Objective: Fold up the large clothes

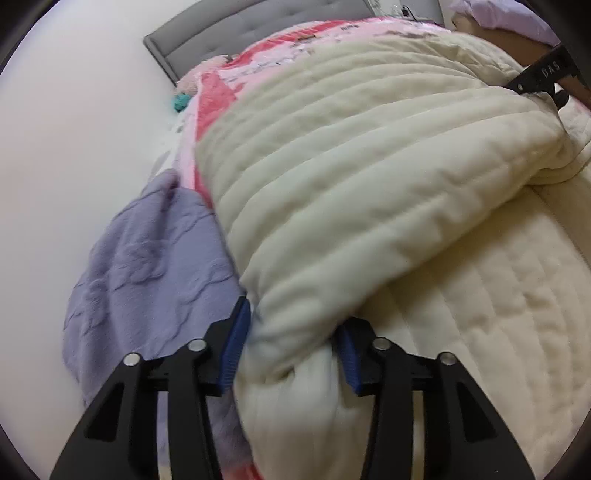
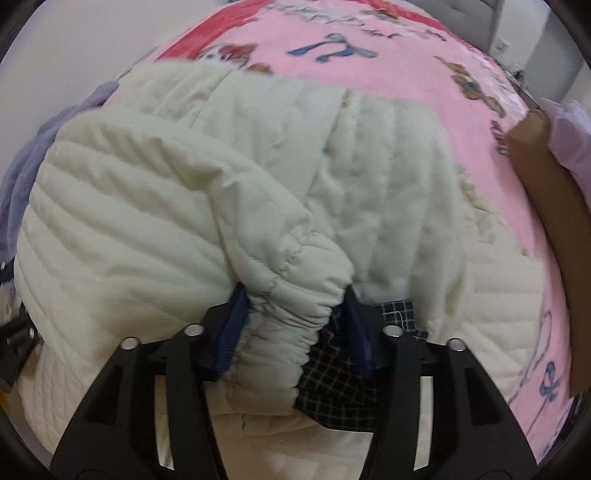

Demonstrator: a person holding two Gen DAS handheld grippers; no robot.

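A cream quilted jacket [image 1: 369, 166] lies bulky and folded over itself on a bed. In the left wrist view my left gripper [image 1: 293, 317] is shut on a bunched edge of the jacket, and the fabric fills the gap between both blue pads [image 1: 234, 350]. In the right wrist view my right gripper [image 2: 295, 295] is shut on the gathered elastic cuff [image 2: 295, 321] of a jacket [image 2: 166, 206] sleeve. Dark plaid lining [image 2: 340, 376] shows below the cuff, by the right-hand pad. Part of the right gripper's black body [image 1: 543, 77] shows at the left wrist view's top right.
A pink printed blanket [image 2: 369, 74] covers the bed under the jacket. A lavender blanket [image 1: 147, 266] lies at the jacket's left, near the white wall. A grey padded headboard [image 1: 229, 29] stands at the far end. A person's forearm [image 2: 546, 206] crosses the right side.
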